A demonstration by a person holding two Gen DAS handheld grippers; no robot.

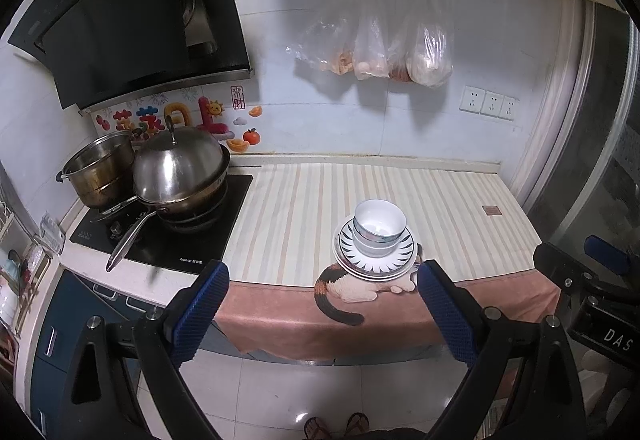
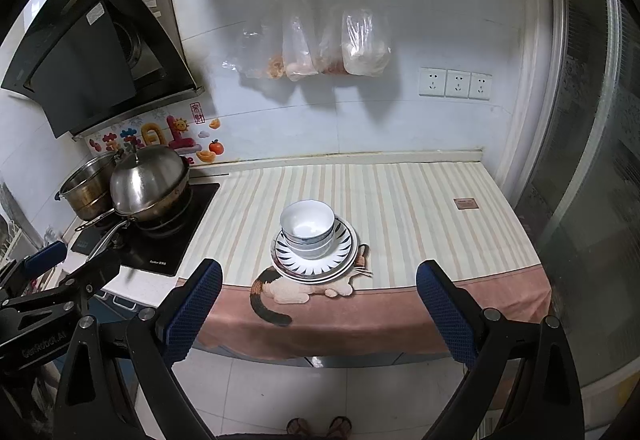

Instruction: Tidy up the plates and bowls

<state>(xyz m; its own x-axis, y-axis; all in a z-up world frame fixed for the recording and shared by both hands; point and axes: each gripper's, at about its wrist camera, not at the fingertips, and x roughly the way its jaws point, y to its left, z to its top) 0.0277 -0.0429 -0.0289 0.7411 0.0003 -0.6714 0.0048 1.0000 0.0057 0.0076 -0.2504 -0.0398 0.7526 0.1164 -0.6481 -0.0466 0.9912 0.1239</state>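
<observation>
**Operator:** Left wrist view first: my left gripper [image 1: 323, 294] is spread wide and grasps nothing, hanging over the floor in front of the counter [image 1: 380, 196]. The bowls [image 1: 379, 226] sit nested on the plates [image 1: 375, 254], near the front edge of the striped cloth [image 1: 304, 208], partly over its cat picture [image 1: 352, 288].

**Colleague:** How many of each?

**Operator:** Two bowls, one inside the other. The plates look like two or three; I cannot separate the rims for certain. To the left, on the stove [image 1: 168, 236], stand a lidded wok [image 1: 180, 176] and a pot [image 1: 100, 172]; three bags [image 1: 376, 40] hang on the wall.

**Colleague:** And the other camera?

**Operator:** Right wrist view: my right gripper [image 2: 318, 292] is likewise released and empty, well back from the counter. The same single stack, bowls [image 2: 307, 230] on plates [image 2: 314, 252], stands between its fingers in the picture, untouched. I see no loose dish elsewhere.

**Colleague:** So, progress?

**Operator:** I judge the stacking done; at most, carrying the stack somewhere remains.
</observation>
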